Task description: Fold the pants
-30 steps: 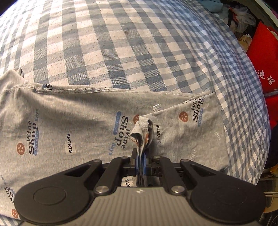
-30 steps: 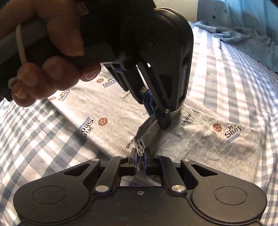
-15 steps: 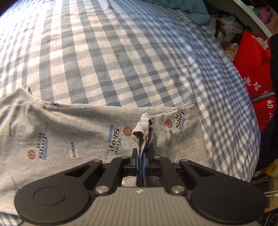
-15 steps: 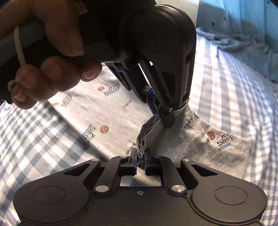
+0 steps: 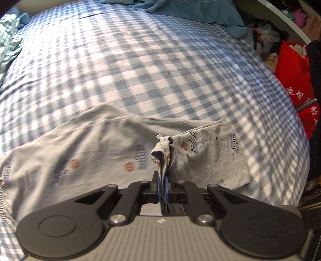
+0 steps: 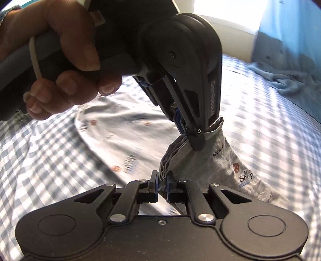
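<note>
Grey printed pants [image 5: 84,152] sprawl across the checked bed [image 5: 140,66], hems pinched by both clenched tools, left tool [image 5: 163,185], right tool [image 6: 162,180]. Red bags [image 5: 293,78] crowd right; blurred lettering, probably "Shop".

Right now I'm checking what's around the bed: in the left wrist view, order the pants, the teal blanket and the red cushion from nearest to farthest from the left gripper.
1. Pants, pinched in the left gripper.
2. Red cushion, off the bed's right edge.
3. Teal blanket, at the bed's far end.
</note>
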